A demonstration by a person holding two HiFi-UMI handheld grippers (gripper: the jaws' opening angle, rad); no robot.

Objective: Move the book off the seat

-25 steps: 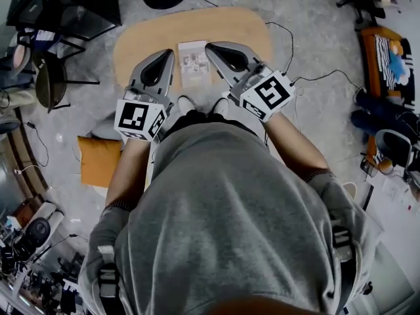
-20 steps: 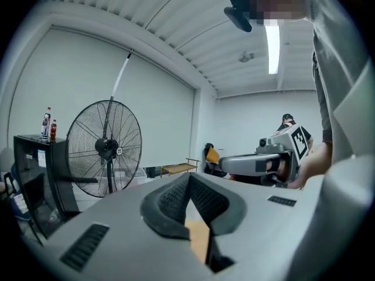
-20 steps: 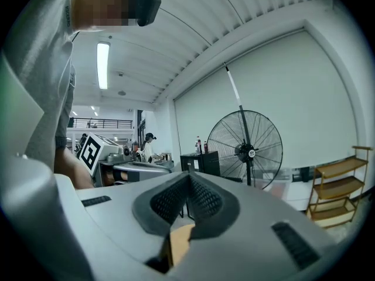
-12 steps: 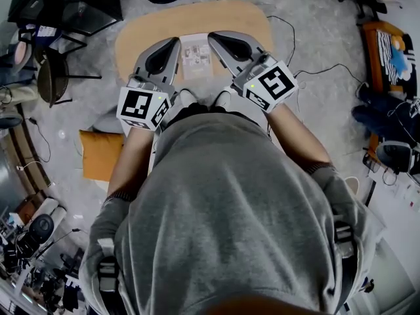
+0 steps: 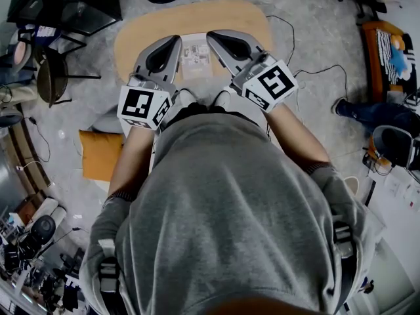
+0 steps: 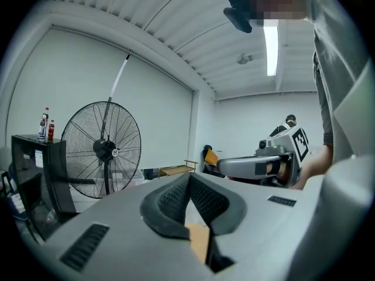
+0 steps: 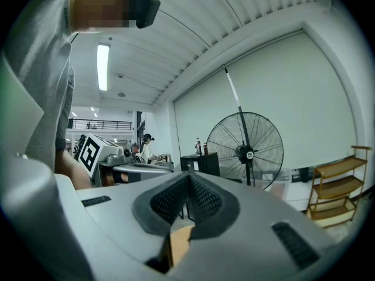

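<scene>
Fingers [image 6: 170, 204] of the left gripper [image 5: 172, 44] and right gripper [image 5: 216, 39] are pressed together, holding nothing. The book [image 5: 195, 59] lies flat on the wooden seat [image 5: 197, 21], untouched, between the two grippers in the head view. Judged progress: none. Approach, grip and removal are all left to do.

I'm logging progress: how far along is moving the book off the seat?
Done: nothing yet; the book lies on the seat. In hand: the left gripper and right gripper sit either side of it in the head view, both shut and empty. Left: grip the book and move it off.
</scene>
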